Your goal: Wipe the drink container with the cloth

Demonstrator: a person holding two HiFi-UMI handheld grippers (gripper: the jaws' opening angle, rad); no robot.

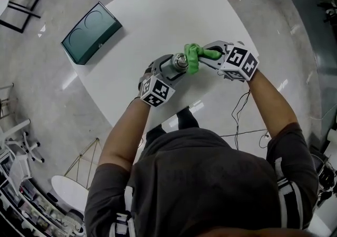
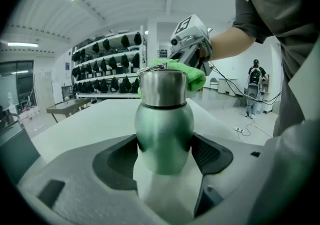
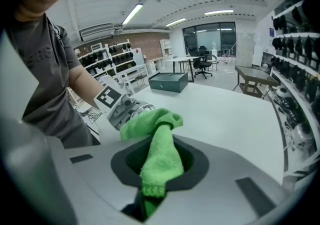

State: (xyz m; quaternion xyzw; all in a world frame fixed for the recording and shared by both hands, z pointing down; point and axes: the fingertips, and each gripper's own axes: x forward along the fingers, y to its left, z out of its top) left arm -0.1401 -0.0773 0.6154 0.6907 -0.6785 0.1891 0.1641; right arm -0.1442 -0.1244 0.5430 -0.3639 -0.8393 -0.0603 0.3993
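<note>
Bottle: rounded matte-green metal body, brushed steel cap, clamped between left gripper jaws.
Cloth: fuzzy green microfibre, bunched, pinched in right gripper jaws, against the cap.

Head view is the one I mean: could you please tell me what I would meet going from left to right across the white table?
dark green case → left gripper → drink container → green cloth → right gripper
</note>
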